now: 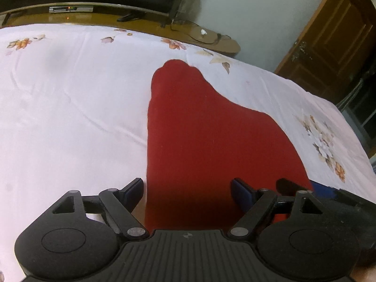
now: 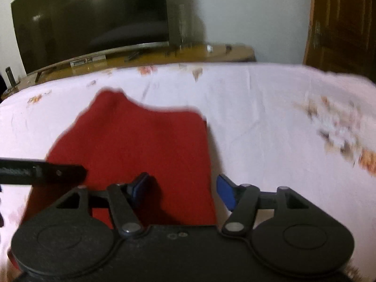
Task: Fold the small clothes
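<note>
A small red garment lies flat on the white floral bedsheet. It also shows in the right wrist view, blurred. My left gripper is open, its fingers straddling the garment's near left edge, just above it. My right gripper is open over the garment's near right edge, one finger over the cloth and the other over the sheet. The left gripper's side shows as a black bar at the left of the right wrist view. Neither gripper holds anything.
A wooden TV stand with a dark television stands beyond the bed's far edge. A wooden door is at the right. The sheet spreads to both sides of the garment.
</note>
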Tool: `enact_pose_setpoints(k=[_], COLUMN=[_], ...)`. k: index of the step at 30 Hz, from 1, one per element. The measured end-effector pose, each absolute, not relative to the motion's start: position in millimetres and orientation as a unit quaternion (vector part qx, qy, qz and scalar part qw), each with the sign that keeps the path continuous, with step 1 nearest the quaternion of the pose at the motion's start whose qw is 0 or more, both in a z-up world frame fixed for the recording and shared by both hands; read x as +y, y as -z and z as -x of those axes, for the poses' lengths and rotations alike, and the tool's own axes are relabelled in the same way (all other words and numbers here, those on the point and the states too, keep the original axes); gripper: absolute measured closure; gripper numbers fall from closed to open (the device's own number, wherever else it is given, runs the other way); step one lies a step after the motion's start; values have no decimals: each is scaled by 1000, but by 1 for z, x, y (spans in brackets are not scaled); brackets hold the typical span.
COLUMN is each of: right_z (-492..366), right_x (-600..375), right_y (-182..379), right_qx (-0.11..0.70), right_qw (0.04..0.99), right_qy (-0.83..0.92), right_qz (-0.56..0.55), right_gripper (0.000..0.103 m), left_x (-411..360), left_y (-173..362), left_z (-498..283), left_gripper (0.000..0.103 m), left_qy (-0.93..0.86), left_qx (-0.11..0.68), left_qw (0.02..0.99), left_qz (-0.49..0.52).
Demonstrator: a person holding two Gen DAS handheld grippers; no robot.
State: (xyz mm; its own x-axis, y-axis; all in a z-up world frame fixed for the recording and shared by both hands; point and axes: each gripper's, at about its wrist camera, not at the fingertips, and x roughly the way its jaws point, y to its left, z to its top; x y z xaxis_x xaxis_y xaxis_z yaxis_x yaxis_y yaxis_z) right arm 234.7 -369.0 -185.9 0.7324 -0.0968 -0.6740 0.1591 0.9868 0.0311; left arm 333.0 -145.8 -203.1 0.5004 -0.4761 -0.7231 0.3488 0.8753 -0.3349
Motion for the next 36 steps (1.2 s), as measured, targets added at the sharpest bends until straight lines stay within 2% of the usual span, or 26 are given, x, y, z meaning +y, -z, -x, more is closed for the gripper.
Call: enact_pose_setpoints(k=[8,14,20,24,27,36], right_z=[-198,-182,-160,-166,-165,-173], right_x=[-360,-344,-341,-347,-358,-365], right_y=[160,185,175,199,196,182], right_qx=[336,383,358,403,403,381], right_qw=[938,922,932,913,908,918], right_qy=[58,55,53,57,60,55], right_qz=[-61,-31,-31,-39,-96,-93], right_gripper=[41,40,37,36,36,32], left_x=[-144,-141,-129,-136,-133,-133], left_y=[196,211,211,215,210,197], left_z=[-299,-279,-268,-261,-262,-277], left_gripper=[22,22,22,22,22,22], left_qy=[248,256,256,260,261,253], left_qx=[431,444,456,449,457,451], left_qw=[867,858,851,855,850,855], left_qz=[36,26,49,23,36,45])
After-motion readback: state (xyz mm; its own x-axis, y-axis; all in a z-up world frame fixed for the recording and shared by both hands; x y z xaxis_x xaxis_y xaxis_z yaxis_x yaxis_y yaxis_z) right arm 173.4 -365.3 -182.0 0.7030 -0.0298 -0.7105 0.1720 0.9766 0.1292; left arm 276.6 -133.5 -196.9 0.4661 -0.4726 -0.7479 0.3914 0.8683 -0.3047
